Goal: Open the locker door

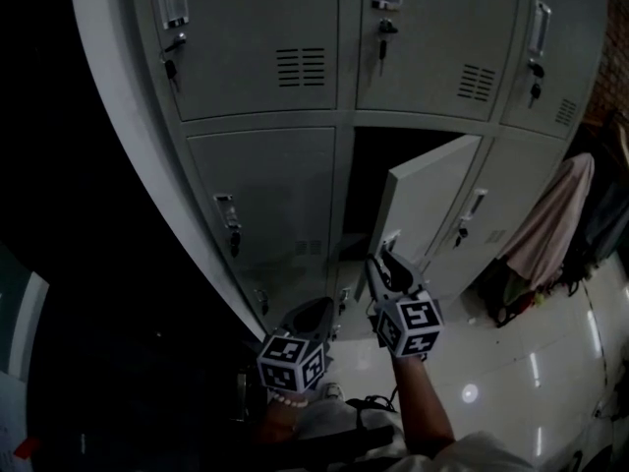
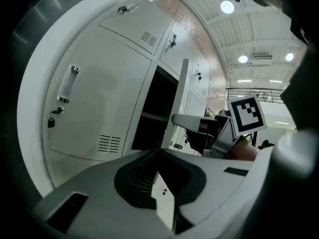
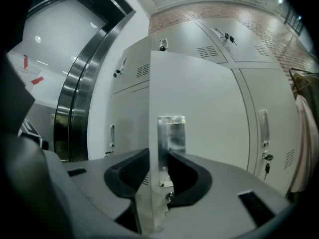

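Observation:
A bank of grey lockers fills the head view. One lower middle locker door (image 1: 432, 190) stands ajar, its dark compartment (image 1: 378, 165) showing behind it. My right gripper (image 1: 385, 254) is shut on the door's free edge: in the right gripper view the door (image 3: 199, 98) runs between the jaws, which press on the edge by the metal handle plate (image 3: 171, 133). My left gripper (image 1: 313, 315) hangs lower left of it, shut on nothing and clear of the lockers. In the left gripper view the door edge (image 2: 182, 98) and the right gripper's marker cube (image 2: 245, 114) show.
Neighbouring locker doors (image 1: 265, 195) are closed, with keys in their locks (image 1: 385, 29). Clothing (image 1: 555, 224) hangs at the right end of the lockers above a glossy floor (image 1: 511, 372). A dark wall lies to the left.

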Available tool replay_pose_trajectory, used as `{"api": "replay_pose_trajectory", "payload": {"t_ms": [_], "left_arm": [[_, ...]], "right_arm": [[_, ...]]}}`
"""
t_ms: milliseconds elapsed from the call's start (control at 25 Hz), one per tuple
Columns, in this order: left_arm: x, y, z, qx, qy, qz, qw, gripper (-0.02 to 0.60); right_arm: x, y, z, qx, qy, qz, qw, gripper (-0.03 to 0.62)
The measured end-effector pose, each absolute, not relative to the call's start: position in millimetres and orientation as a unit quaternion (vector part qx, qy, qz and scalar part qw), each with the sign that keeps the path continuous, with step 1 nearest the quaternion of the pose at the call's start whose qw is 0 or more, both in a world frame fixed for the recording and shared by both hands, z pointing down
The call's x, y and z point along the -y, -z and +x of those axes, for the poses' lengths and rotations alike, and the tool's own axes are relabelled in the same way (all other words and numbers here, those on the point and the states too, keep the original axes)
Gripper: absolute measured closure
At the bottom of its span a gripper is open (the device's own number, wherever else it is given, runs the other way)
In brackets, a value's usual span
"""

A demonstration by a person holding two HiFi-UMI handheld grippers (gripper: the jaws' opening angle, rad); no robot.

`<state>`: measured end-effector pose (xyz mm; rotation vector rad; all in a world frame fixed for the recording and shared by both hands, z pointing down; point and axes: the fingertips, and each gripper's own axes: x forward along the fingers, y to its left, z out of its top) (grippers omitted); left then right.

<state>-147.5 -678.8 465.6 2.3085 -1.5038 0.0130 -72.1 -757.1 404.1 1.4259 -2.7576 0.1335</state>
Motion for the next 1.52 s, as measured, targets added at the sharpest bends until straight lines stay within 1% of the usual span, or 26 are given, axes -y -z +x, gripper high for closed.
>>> {"api": "replay_pose_trajectory", "payload": {"t_ms": [80, 360, 640, 800, 1120, 1160, 1240, 1320, 1520], "left_arm": [[673.7, -465.0, -143.7, 0.531, -0.006, 0.825, 0.192, 0.588], [651.1, -466.7, -124.7, 0.511, -0.014, 0.838, 0.192, 0.588], [630.0, -471.8, -99.0, 0.486, -0.02, 0.852, 0.194, 0.588], [619.0, -471.7, -87.8, 0.474, -0.025, 0.859, 0.191, 0.588], [608.8, -469.9, -71.0, 0.453, -0.033, 0.871, 0.186, 0.588], [608.6, -469.6, -69.0, 0.45, -0.033, 0.873, 0.185, 0.589], [608.6, -469.0, -66.0, 0.445, -0.034, 0.876, 0.183, 0.588], [608.7, -467.6, -63.6, 0.442, -0.037, 0.878, 0.182, 0.588], [612.3, -465.8, -58.6, 0.436, -0.037, 0.881, 0.178, 0.589]], "right_arm": [[752.5, -403.5, -66.0, 0.886, -0.044, 0.462, 0.018, 0.44], [727.3, -405.5, -35.4, 0.869, -0.043, 0.493, 0.02, 0.431], [699.8, -404.8, 6.0, 0.853, -0.046, 0.52, 0.01, 0.43], [687.6, -405.2, 31.9, 0.839, -0.044, 0.542, 0.012, 0.441], [671.2, -406.3, 89.5, 0.801, -0.043, 0.597, 0.014, 0.437], [670.0, -406.1, 96.0, 0.798, -0.045, 0.601, 0.011, 0.46], [668.3, -405.5, 109.3, 0.79, -0.046, 0.612, 0.007, 0.475], [667.8, -405.7, 122.7, 0.779, -0.044, 0.625, 0.005, 0.526], [670.2, -406.6, 149.6, 0.761, -0.043, 0.648, 0.0, 0.53]]}}
